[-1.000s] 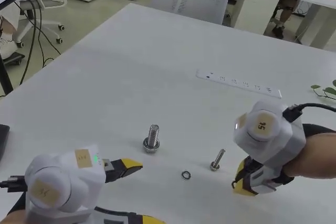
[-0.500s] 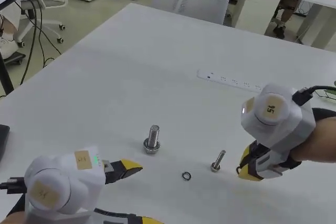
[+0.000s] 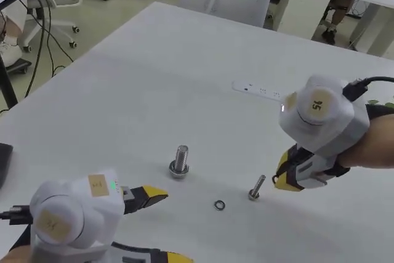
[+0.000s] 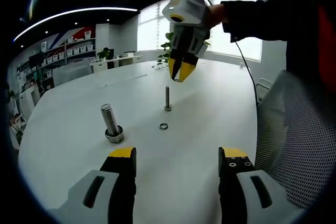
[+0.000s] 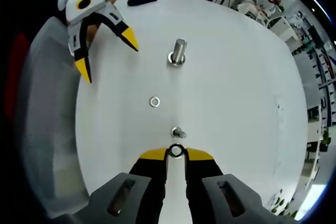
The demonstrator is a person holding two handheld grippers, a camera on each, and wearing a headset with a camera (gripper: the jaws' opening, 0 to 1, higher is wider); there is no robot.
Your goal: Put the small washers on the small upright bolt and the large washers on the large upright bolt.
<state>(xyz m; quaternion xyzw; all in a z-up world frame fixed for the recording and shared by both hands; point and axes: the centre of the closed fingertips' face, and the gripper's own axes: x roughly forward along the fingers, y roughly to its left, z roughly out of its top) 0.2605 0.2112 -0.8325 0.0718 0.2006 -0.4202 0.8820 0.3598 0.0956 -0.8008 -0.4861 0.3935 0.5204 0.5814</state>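
Now, the white table [image 3: 154, 78] is under both of your grippers. Your left gripper [image 4: 177, 153] has its jaws wide apart and nothing is between them. Your right gripper [image 5: 176, 156] points down at the table. Its jaws are nearly closed, and they pinch a small washer [image 5: 177, 145] at the very tips. The hole of this washer faces along the jaws, so the ring lies about level.

Ahead of the left jaws, and to the left of the left one, the large bolt [image 4: 111, 124] stands on its wide end. Its long axis is upright and the threaded shaft points up. I cannot tell if the ring at its foot is the head or a washer.

The small bolt [image 4: 167, 98] is further ahead of the left jaws, about on their middle line. It also stands upright with the thread up. From the right gripper you see it almost end on, just beyond the tips and the held washer. The tips are above its top and apart from it.

A loose washer [image 4: 163, 126] lies flat on the table, ahead of the left jaws and just before the small bolt.
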